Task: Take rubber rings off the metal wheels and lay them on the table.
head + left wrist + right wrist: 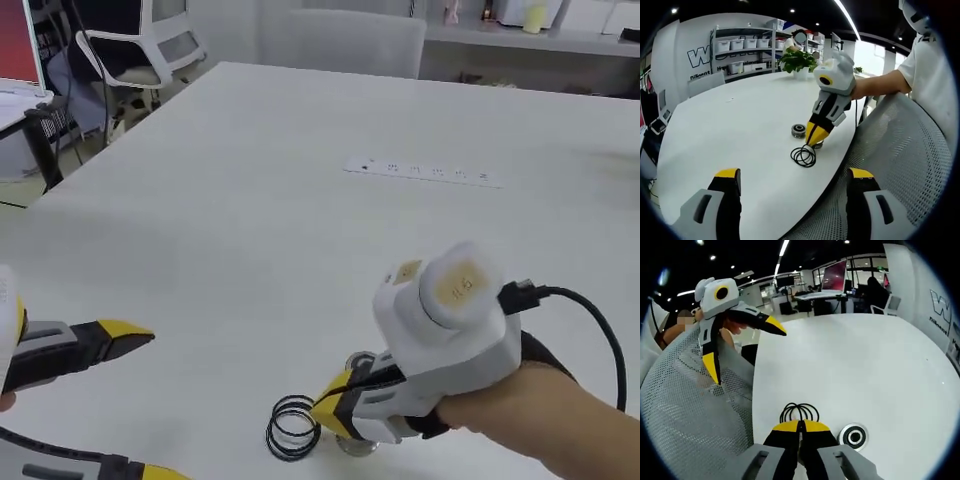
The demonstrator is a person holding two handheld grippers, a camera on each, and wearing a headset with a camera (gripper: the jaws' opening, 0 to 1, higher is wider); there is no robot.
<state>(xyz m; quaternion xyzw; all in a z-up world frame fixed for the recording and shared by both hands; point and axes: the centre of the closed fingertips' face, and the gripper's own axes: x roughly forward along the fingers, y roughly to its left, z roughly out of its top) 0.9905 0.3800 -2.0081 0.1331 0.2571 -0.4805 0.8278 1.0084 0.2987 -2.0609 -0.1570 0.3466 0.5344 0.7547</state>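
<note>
Wheel (855,436): lies flat on the white desk (300,250), dark centre up.
Rings (292,428): black, bunched in one loose pile on the desk, near the wheel on its person-facing side.
Right gripper (801,424): jaws pressed together just beside the wheel, tips touching the pile's edge. Whether a ring is caught between them cannot be told.
Left gripper (794,176): jaws spread, nothing between them, well apart from the wheel towards the person's left.
Power strip (420,171): on the desk, well beyond the wheel.
</note>
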